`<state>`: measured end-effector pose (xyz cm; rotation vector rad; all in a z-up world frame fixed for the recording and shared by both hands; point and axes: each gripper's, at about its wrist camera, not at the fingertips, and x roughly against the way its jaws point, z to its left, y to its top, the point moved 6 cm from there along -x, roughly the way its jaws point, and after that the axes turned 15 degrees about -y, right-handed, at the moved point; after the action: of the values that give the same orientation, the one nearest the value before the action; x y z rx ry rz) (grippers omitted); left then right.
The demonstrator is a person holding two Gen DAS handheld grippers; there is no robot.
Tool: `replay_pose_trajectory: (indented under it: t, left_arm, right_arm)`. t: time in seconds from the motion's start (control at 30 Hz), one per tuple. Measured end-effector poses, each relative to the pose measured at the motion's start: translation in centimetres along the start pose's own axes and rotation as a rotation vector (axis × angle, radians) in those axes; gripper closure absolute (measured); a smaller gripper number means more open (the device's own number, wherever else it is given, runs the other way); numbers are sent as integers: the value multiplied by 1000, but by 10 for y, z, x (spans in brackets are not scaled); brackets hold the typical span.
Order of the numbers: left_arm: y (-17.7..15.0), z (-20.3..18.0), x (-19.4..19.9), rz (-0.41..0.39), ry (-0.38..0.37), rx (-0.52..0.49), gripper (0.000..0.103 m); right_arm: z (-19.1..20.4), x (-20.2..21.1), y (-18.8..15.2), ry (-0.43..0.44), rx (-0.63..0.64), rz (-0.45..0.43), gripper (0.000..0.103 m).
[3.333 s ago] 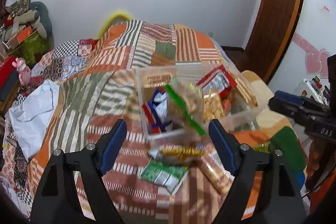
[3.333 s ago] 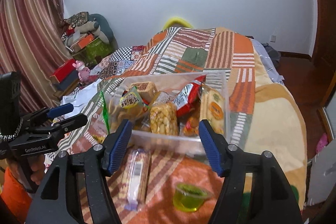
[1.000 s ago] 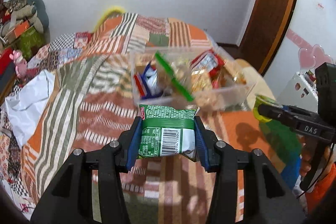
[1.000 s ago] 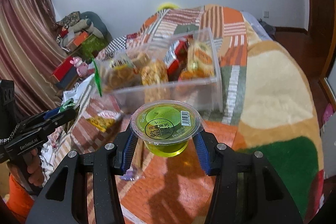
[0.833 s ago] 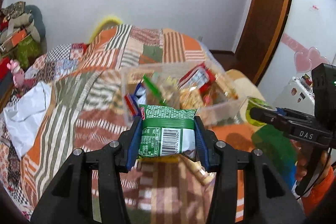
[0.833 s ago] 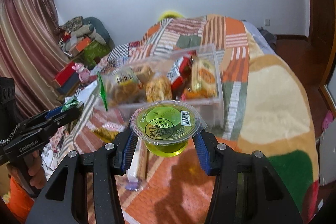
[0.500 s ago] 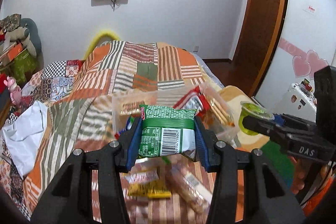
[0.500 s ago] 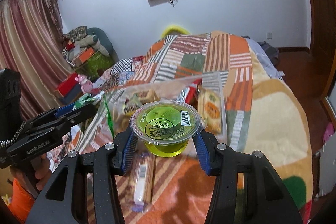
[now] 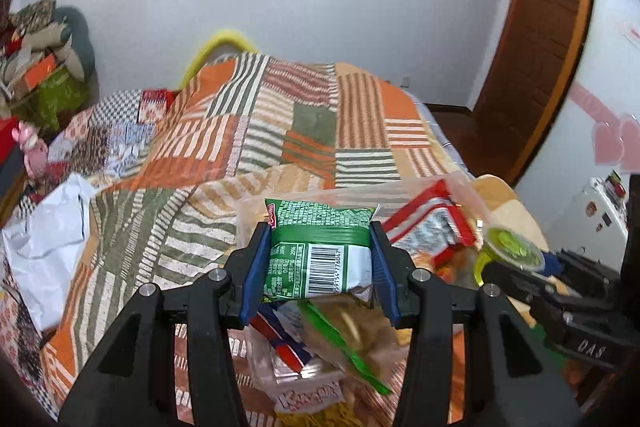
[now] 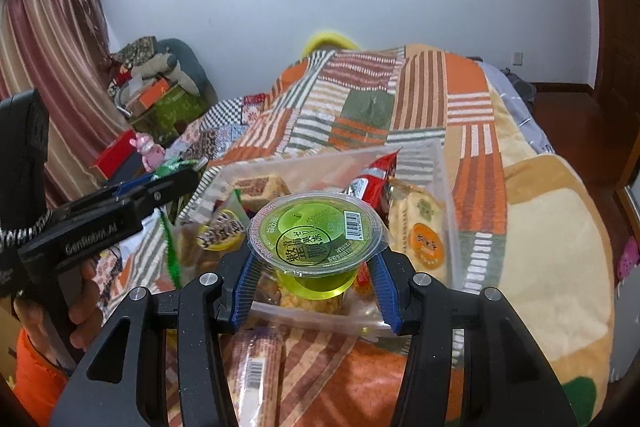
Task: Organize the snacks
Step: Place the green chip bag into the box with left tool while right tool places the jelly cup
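My left gripper [image 9: 318, 267] is shut on a green snack packet [image 9: 318, 255] with a barcode and holds it above the left end of the clear plastic bin [image 9: 256, 203]. My right gripper [image 10: 314, 281] is shut on a green jelly cup [image 10: 316, 239] and holds it over the bin's near wall [image 10: 312, 315]. The bin sits on the patchwork blanket and holds several snack packs, among them a red packet [image 10: 370, 179] and an orange-label biscuit pack [image 10: 424, 235]. The jelly cup also shows in the left wrist view [image 9: 508, 253].
A long striped biscuit pack [image 10: 252, 375] lies on the blanket in front of the bin. A yellow snack pack [image 9: 328, 417] lies at the near edge. A white plastic bag [image 9: 48, 243] lies on the left. A wooden door [image 9: 536, 39] stands at the right.
Both grippers closed on their snacks, lifted them off the blanket and moved forward over the bin. The bin now sits close under both grippers.
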<state>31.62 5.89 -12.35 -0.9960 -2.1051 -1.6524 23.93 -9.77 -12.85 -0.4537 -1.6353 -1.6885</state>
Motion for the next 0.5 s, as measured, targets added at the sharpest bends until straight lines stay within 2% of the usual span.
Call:
replay_pose_trajectory:
  t: [0.13,0.23,0.33,0.43,0.5]
  left_arm:
    - [-5,17,-16,34,-28,71,55]
    - [-13,25,-28,72,-11,87,55]
    - [-17,30,-29,66,10,91,49]
    - [-18,30,-26,61,-13,108,43]
    - [-19,31,-23,59,-16,116,36]
  right_arm:
    - [0,-12,-5,-16,7,29,56]
    - [-3,-18,-10,-19,4,48,56]
    - [-3,-19,-14,-24,15,62,54]
    - [-2,-16,-16,-47,40,61,53]
    - [-1,-17,-16,-45,45,72,52]
